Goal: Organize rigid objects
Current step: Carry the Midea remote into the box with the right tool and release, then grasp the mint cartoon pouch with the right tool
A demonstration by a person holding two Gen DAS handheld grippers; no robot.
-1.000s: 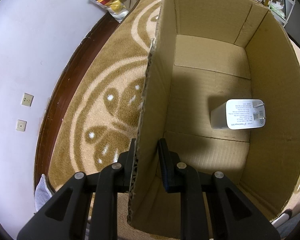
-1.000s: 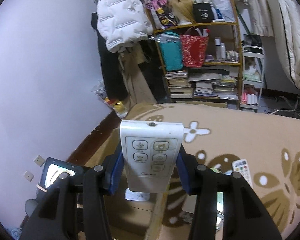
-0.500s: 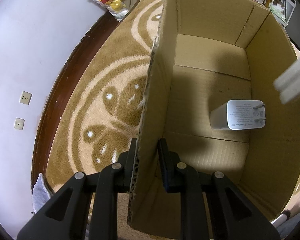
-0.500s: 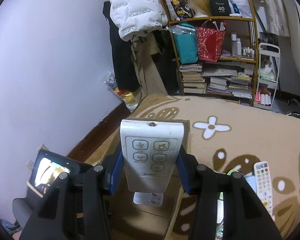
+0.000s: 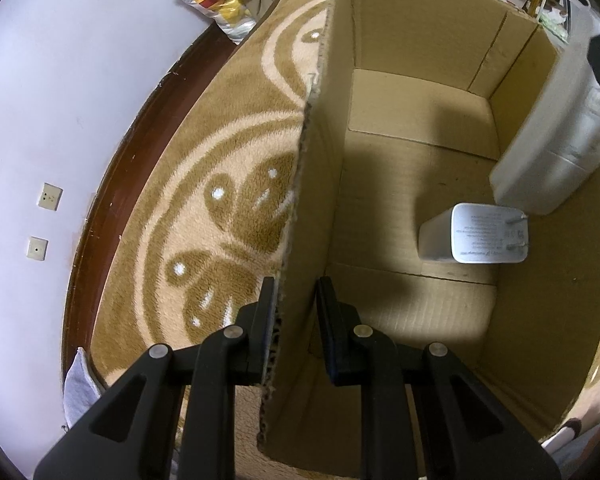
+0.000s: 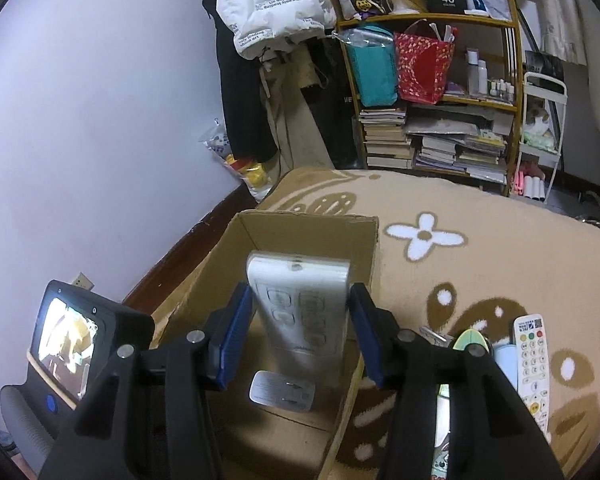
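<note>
My left gripper [image 5: 294,312] is shut on the near left wall of an open cardboard box [image 5: 320,208] that stands on a patterned rug. A white plug adapter [image 5: 472,234] lies on the box floor; it also shows in the right wrist view [image 6: 282,392]. My right gripper [image 6: 302,340] hangs over the box [image 6: 296,224] with its jaws spread. A white remote [image 6: 300,308] is between them, tilted down into the box, with gaps to both pads. The remote's end [image 5: 548,152] shows above the adapter in the left wrist view.
The tan rug [image 6: 480,248] runs right of the box. A second white remote [image 6: 532,348] and small items lie on it at the right. A cluttered bookshelf [image 6: 432,92] stands at the back. A wall with sockets [image 5: 50,196] is to the left.
My right gripper moved over the box, tipped down and opened. The remote has slid forward out of the pads into the box. My left gripper has held still.
</note>
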